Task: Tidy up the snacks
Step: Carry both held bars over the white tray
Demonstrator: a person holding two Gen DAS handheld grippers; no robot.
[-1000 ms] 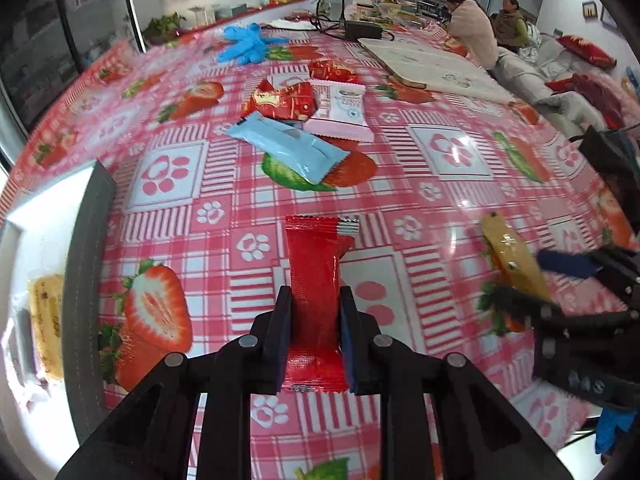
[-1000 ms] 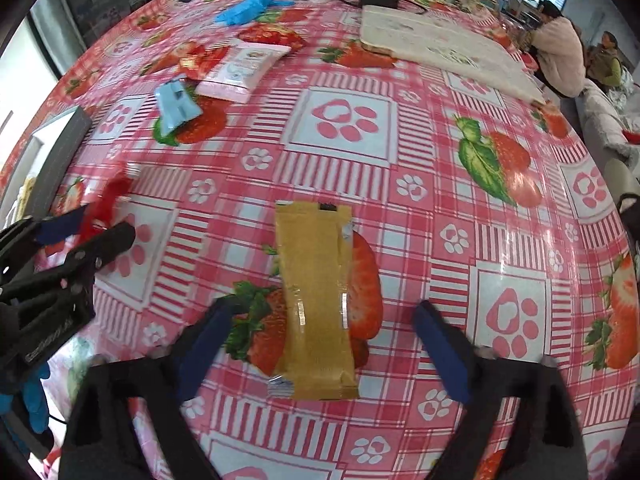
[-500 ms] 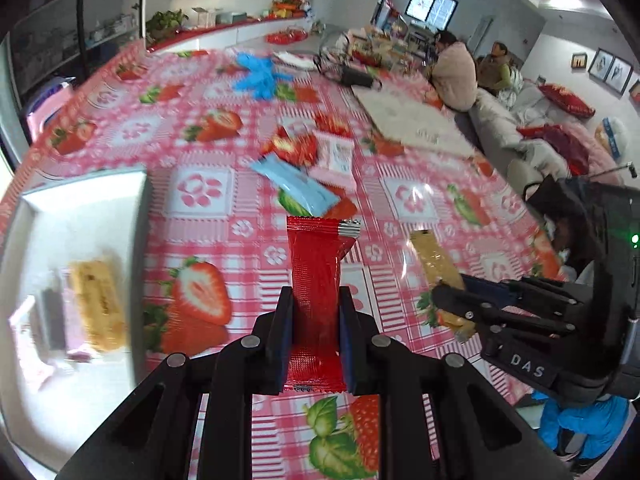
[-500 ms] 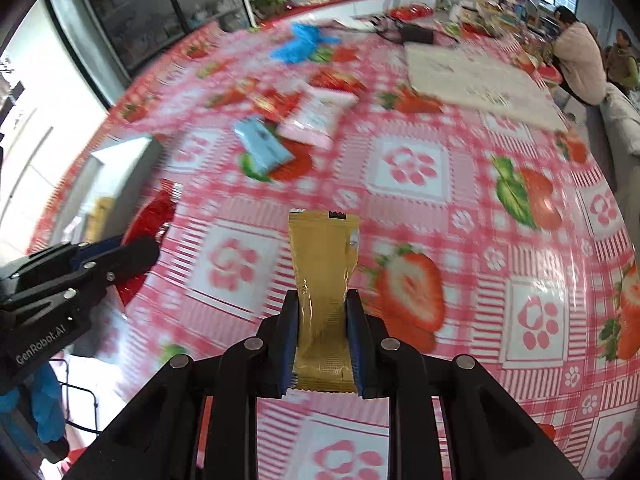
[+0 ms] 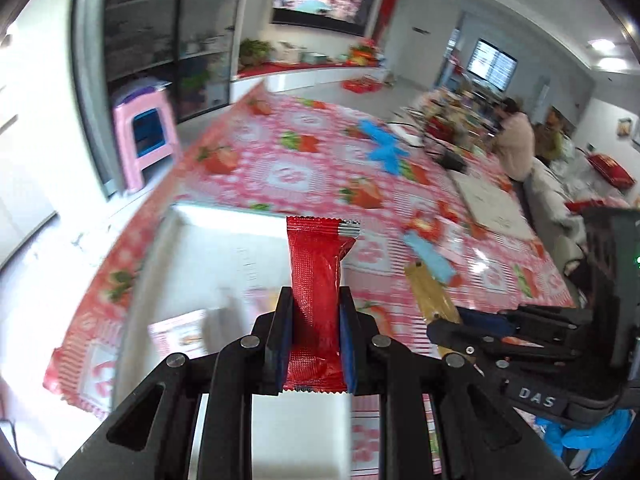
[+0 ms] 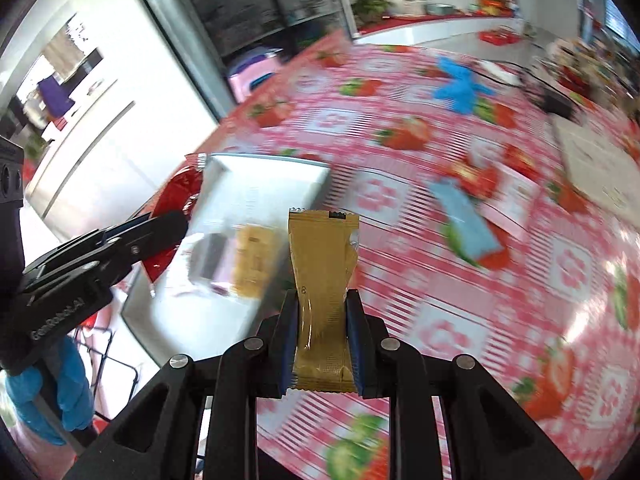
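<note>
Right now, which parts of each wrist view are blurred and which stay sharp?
Left wrist view: the red packet and left gripper are sharp; tray and tablecloth smear. Right wrist view: the gold packet and right gripper are sharp; tablecloth streaks, fisheye bends edges.

The surface point(image 6: 460, 292) is wearing a red-and-white checked cloth printed with strawberries and paw marks. A white tray point(image 6: 256, 184) is sitting at its near-left corner. A light blue packet point(image 6: 466, 226), a pink-and-white packet point(image 6: 516, 204) and a red packet point(image 6: 478, 174) are lying close together mid-surface. A blue glove point(image 6: 460, 84) is lying farther back, and a pale flat mat point(image 5: 492, 208) is resting toward the right.
</note>
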